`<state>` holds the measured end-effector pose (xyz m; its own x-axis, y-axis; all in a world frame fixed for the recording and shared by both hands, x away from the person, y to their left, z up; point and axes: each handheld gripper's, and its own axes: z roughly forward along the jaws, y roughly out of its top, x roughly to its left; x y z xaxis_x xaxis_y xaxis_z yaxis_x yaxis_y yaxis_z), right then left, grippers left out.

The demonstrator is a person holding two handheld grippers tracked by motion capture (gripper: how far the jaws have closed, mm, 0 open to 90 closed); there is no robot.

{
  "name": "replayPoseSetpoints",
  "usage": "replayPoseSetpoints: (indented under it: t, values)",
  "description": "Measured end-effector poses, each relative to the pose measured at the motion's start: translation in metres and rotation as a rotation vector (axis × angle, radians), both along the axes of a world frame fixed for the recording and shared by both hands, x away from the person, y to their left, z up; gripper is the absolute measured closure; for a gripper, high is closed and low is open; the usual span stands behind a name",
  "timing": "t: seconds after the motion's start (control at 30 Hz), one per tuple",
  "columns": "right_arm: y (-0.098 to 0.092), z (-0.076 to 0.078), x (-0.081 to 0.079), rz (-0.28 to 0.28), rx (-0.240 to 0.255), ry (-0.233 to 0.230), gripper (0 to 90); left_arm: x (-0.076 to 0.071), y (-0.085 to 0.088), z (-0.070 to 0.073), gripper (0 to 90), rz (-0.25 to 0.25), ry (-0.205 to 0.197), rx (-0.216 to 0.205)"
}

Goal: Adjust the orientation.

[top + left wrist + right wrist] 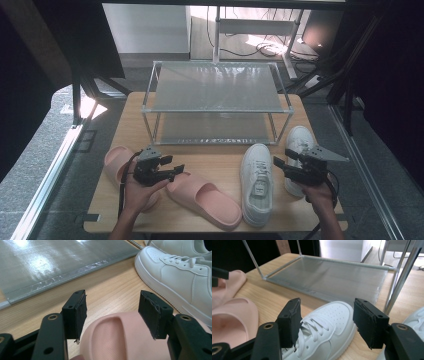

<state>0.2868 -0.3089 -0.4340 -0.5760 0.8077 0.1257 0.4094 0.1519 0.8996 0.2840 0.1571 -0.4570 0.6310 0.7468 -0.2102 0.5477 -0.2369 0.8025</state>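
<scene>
A person at a small wooden table (215, 152) holds two hand-held grippers above two pairs of footwear, with bare wood open between the shoes and the two-tier metal shoe rack (216, 100) that fills the table's far half. The left gripper (176, 170), jaws spread wide and gripping nothing, hangs over the toe end of a pink slide sandal (205, 197) that lies at an angle across the near middle; in the left gripper view that sandal's strap (117, 340) sits below and between the open pads. A second pink slide (116, 162) lies near the table's left edge, partly under the left hand (140, 192). The right gripper (280, 164), jaws equally wide and empty, hovers just right of a white lace-up sneaker (256, 182) whose heel reaches almost to the near edge; the right gripper view frames its toe and laces (324, 327) between the jaws. Its mate, another white sneaker (299, 142), rests close to the right edge beside the rack's front post. Grey flooring (45, 145) surrounds the table, cables (265, 47) trailing beyond the rack.
</scene>
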Motion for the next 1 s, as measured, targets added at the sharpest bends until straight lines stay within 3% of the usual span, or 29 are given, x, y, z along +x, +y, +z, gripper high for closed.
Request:
replayPoseSetpoints:
  t: [0.13,0.2,0.27,0.3,0.33,0.53,0.73,1.0]
  values:
    - [0.0,-0.002,-0.001,0.005,0.004,0.008,40.4,-0.001,0.0,0.0,42.7,0.009,0.004,-0.012]
    - [0.001,-0.003,-0.003,0.011,0.004,0.01,40.7,-0.004,-0.001,0.002,56.8,0.017,-0.023,-0.032]
    - [0.001,-0.003,-0.003,0.011,0.003,0.005,40.7,-0.006,-0.003,0.003,67.2,0.01,-0.034,-0.028]
    - [0.003,-0.002,-0.003,0.012,0.003,-0.001,40.8,-0.007,-0.004,0.004,67.2,0.016,-0.041,-0.024]
    - [0.007,-0.002,-0.004,0.023,-0.002,-0.005,40.8,-0.008,-0.004,0.005,76.0,0.021,-0.047,-0.023]
    - [0.014,-0.007,-0.01,0.033,-0.039,0.005,41.1,-0.009,-0.008,0.007,81.0,0.017,-0.057,-0.019]
    - [0.019,-0.003,-0.011,0.043,-0.044,-0.013,41.2,-0.008,-0.008,0.007,89.6,0.015,-0.051,-0.021]
    - [0.021,-0.006,-0.013,0.045,-0.056,0.005,41.2,-0.009,-0.012,0.008,90.0,0.017,-0.039,-0.005]
